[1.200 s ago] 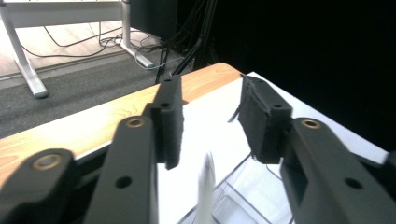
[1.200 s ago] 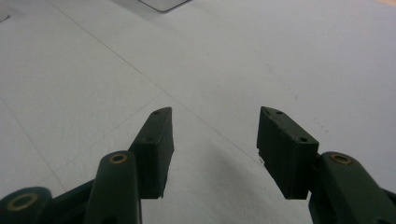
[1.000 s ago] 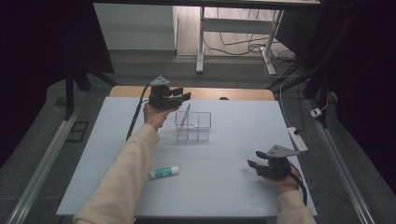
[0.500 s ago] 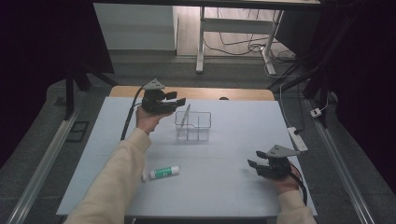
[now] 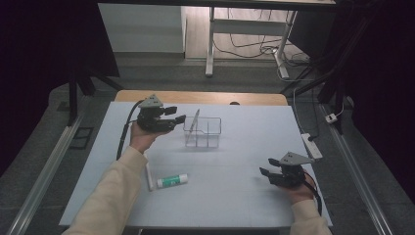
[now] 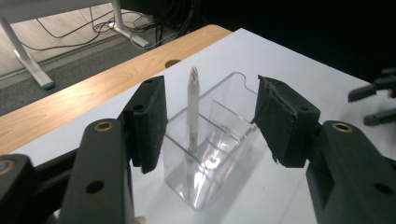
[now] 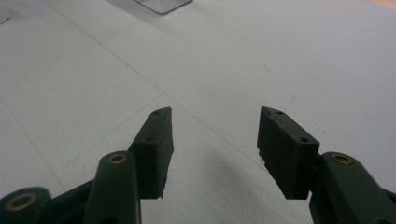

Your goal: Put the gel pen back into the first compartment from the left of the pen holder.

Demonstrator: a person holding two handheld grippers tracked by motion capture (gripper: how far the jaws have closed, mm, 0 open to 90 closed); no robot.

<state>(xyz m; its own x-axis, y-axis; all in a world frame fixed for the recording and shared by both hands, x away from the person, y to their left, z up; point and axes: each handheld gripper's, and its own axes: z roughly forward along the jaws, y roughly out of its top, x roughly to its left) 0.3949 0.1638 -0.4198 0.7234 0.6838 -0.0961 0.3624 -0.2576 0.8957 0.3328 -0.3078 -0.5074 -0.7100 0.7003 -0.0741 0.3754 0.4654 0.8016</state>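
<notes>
Your left hand-held gripper (image 6: 210, 126) has just spread, off the light, slippery pen (image 6: 192, 112); regrip it mid-shaft.

White-topped table (image 5: 235, 196) with clear organizer (image 5: 202, 132) and green-labelled tube (image 5: 172, 180).

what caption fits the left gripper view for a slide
Open left tongs frame a white pen standing in a clear organizer.
</notes>
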